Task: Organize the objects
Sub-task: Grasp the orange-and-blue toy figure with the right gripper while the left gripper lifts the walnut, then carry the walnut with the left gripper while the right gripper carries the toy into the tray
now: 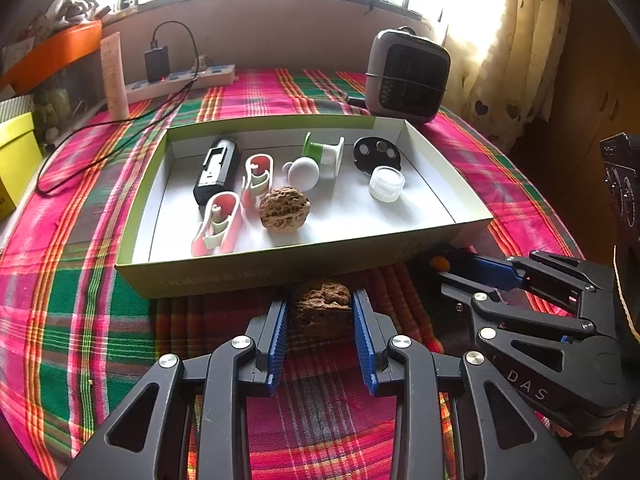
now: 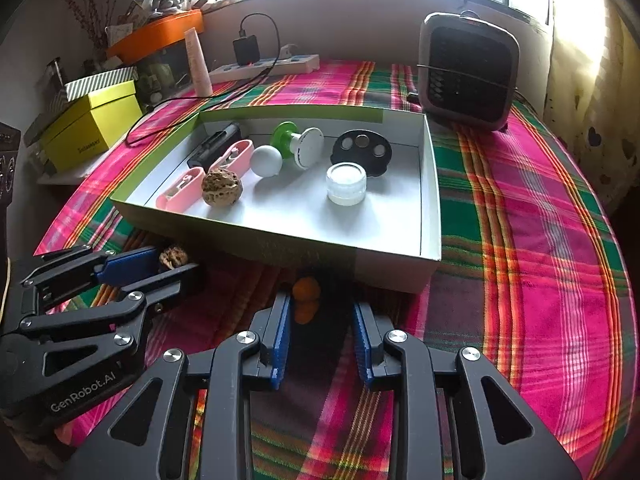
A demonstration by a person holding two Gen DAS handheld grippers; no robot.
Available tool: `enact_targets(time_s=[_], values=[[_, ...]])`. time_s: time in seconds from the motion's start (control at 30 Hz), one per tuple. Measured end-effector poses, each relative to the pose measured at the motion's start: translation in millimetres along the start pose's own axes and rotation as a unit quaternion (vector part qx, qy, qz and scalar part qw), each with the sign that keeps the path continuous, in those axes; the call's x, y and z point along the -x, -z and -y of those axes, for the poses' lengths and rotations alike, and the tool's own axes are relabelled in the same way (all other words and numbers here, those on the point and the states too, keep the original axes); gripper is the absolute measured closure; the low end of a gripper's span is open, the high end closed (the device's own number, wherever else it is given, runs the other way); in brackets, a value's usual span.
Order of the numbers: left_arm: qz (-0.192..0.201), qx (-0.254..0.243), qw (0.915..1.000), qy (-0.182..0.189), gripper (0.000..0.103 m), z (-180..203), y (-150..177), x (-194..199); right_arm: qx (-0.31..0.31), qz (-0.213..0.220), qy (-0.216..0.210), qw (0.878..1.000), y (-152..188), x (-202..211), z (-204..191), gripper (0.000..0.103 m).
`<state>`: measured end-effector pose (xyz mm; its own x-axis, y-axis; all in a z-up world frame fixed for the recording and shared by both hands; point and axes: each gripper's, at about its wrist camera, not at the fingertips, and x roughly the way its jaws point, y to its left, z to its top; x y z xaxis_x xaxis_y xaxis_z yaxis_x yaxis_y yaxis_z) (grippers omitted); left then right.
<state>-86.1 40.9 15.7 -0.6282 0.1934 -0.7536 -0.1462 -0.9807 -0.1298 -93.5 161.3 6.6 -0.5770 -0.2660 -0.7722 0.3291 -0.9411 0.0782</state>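
My left gripper [image 1: 320,312] is shut on a brown walnut [image 1: 322,306] just in front of the green-and-white box [image 1: 280,268]; it also shows in the right wrist view [image 2: 176,262]. My right gripper [image 2: 322,320] straddles a dark object with an orange knob [image 2: 306,292] by the box's near wall [image 2: 320,250]; I cannot tell if the pads touch it. Inside the box lie a second walnut [image 1: 284,210], two pink clips [image 1: 218,226], a white ball [image 1: 304,174], a green-and-white spool [image 1: 324,152], a black device [image 1: 216,170], a black disc [image 1: 376,152] and a clear jar [image 1: 386,184].
A grey fan heater [image 1: 408,76] stands behind the box at right. A power strip [image 1: 180,80] with a charger and cable lies at the back left, beside a white tube [image 1: 114,76]. A yellow box [image 2: 92,124] sits at the left. A plaid cloth [image 2: 520,240] covers the table.
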Motion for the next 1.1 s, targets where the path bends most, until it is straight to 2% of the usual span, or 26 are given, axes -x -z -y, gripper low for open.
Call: enact_targets(time_s=[0.07, 0.2, 0.57, 0.83, 1.1], values=[[0.000, -0.002, 1.0000, 0.000, 0.074, 0, 0, 0, 0.002, 0.000, -0.003, 1.000, 0, 0, -1, 0.083], [0.002, -0.002, 1.0000, 0.000, 0.074, 1, 0, 1, 0.007, 0.003, 0.001, 1.000, 0, 1, -4, 0.086], [0.010, -0.010, 0.9999, 0.004, 0.074, 5, -3, 8, -0.007, 0.019, -0.009, 1.000, -1, 13, 3, 0.086], [0.028, -0.014, 0.9995, 0.007, 0.074, 8, -14, 19, -0.012, 0.048, -0.011, 0.999, -11, 33, 7, 0.086], [0.036, -0.020, 0.9991, 0.010, 0.074, 10, -29, 17, -0.017, 0.063, 0.005, 0.998, -26, 35, 15, 0.086]])
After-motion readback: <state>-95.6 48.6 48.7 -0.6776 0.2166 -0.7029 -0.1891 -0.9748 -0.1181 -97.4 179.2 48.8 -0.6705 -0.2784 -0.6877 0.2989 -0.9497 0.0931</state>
